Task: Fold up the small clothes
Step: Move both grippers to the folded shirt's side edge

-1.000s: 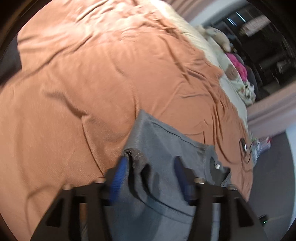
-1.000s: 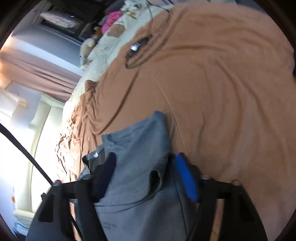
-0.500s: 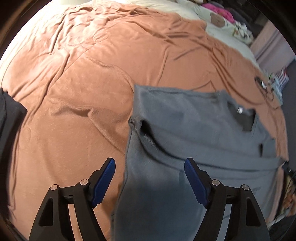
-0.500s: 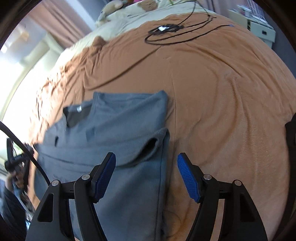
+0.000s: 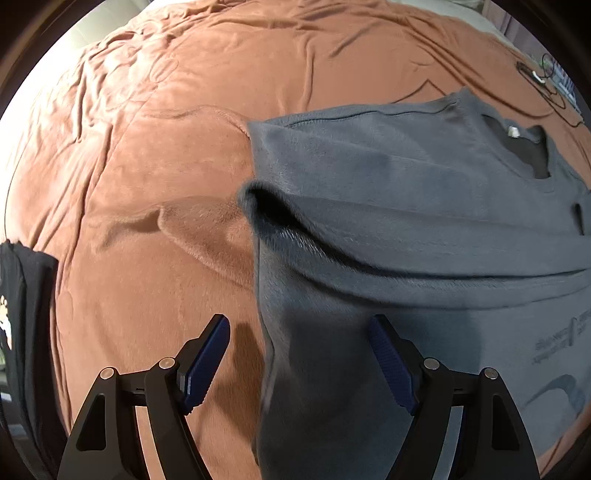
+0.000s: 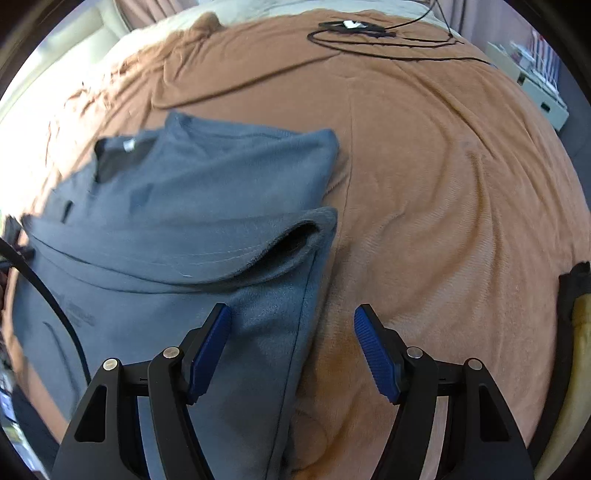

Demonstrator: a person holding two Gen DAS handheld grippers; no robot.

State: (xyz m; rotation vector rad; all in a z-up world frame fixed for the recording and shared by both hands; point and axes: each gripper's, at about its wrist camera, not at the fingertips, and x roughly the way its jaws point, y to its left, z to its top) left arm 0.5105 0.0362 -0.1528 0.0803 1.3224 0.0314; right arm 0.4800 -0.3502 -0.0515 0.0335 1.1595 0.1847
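Note:
A grey T-shirt (image 5: pixel 406 184) lies flat on the bed, collar and label at the far end. Each sleeve is folded onto the body, its cuff gaping: one sleeve (image 5: pixel 266 206) in the left wrist view, the other sleeve (image 6: pixel 299 236) in the right. My left gripper (image 5: pixel 297 321) hovers open over the shirt's left edge; the cloth lies below the fingers and the pads do not press on it. My right gripper (image 6: pixel 292 308) is open over the T-shirt's (image 6: pixel 203 184) right edge, one finger above cloth, the other above the bedspread.
An orange-brown bedspread (image 5: pixel 166 147) covers the bed under everything. A black garment (image 5: pixel 26 295) lies at the left edge. A black cable with a plug (image 6: pixel 369 33) is coiled at the far end. A dark and yellow item (image 6: pixel 576 314) sits at the right edge.
Both grippers had shirt cloth bunched between their fingers; now the shirt lies spread flat and both stand open above it, drawn back toward its near part. Both views have rolled level.

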